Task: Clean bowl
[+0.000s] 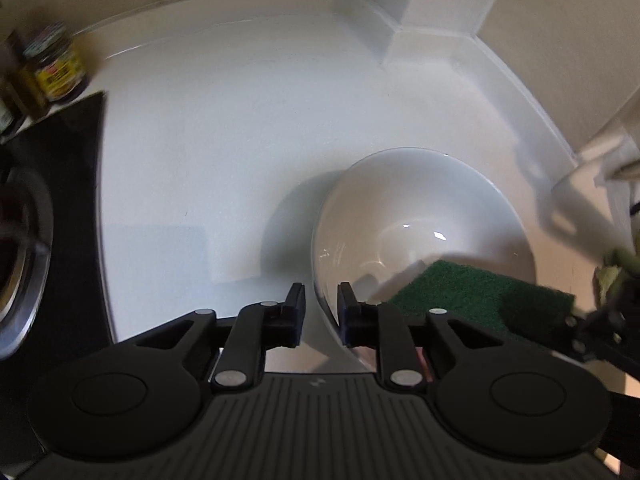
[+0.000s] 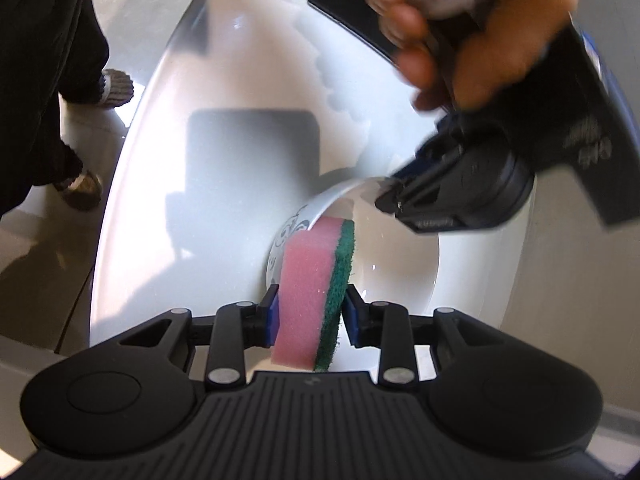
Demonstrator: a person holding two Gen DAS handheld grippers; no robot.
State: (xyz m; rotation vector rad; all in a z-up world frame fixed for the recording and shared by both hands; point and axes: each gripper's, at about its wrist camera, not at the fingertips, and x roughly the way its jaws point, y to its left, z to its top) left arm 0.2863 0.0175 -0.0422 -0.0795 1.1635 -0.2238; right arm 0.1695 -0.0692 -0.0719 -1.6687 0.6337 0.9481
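The white tabletop [image 1: 240,128] carries the white bowl [image 1: 420,216] near its corner. The left gripper [image 1: 319,316] straddles the bowl's near rim, its jaws parted and not pressing. The right gripper [image 2: 307,316] clamps a pink-and-green sponge [image 2: 316,280] at the bowl's rim.

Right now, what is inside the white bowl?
Only the sponge, green scouring side up in the left wrist view, resting in the bowl. The bare inner wall looks clean and glossy. Whatever lies under the sponge is covered.
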